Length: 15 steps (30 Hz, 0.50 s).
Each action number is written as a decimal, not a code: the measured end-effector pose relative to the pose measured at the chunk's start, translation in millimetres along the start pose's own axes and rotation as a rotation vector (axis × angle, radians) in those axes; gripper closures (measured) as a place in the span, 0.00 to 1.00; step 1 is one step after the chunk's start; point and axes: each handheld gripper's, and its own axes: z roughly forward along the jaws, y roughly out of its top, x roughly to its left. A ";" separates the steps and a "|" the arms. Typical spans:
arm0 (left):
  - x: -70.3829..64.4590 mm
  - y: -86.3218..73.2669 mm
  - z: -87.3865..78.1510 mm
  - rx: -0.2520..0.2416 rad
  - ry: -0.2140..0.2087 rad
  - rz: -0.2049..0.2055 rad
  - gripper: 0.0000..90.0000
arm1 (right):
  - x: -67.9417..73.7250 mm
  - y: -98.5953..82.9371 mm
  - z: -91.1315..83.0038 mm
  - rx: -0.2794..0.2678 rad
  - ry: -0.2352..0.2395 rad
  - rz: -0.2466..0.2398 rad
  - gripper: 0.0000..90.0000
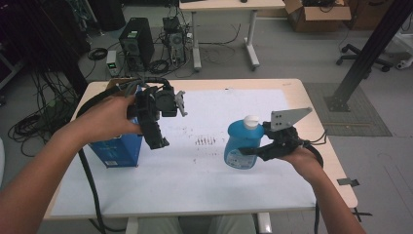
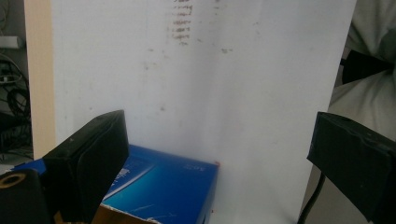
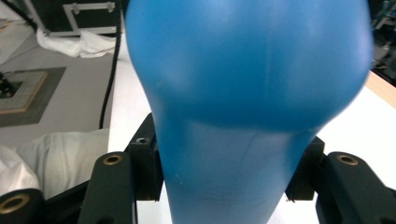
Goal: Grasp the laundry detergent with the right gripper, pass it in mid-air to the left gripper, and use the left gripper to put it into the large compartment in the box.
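Room: workshop floor with a computer tower [image 1: 137,43], loose cables and a cardboard box [image 1: 316,14] beyond my work area.
Surface: pale table [image 1: 204,84] under a white sheet [image 1: 204,170] with faint smudges near the middle.
Blue bottle [image 1: 242,141]: white cap up, tilted slightly, right of centre; I cannot tell whether its base touches the sheet.
Right gripper [image 1: 253,146]: my jaws clamp the blue bottle at its narrower waist, as the right gripper view [image 3: 224,186] shows; I judge this grip prevents slipping.
Left gripper [image 1: 156,139]: raised over the sheet, jaws wide apart and empty in the left gripper view [image 2: 219,154]; I hold it clear of the right side.
Blue carton [image 1: 119,148]: stands at the left edge, just below the left gripper, top flap open [image 2: 159,186].
Judgement: the bottle is the item in hand; the carton looks the likely destination.
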 end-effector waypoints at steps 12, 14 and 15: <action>-3.8 16.8 -7.4 0.009 -0.043 0.030 0.06 | -2.9 25.1 26.1 0.016 0.084 -0.052 0.48; -3.9 18.4 -7.4 0.013 -0.046 0.032 0.06 | -2.8 28.1 30.2 0.022 0.095 -0.059 0.48; -3.9 19.2 -7.3 0.014 -0.049 0.034 0.06 | -2.6 29.5 32.3 0.024 0.100 -0.064 0.48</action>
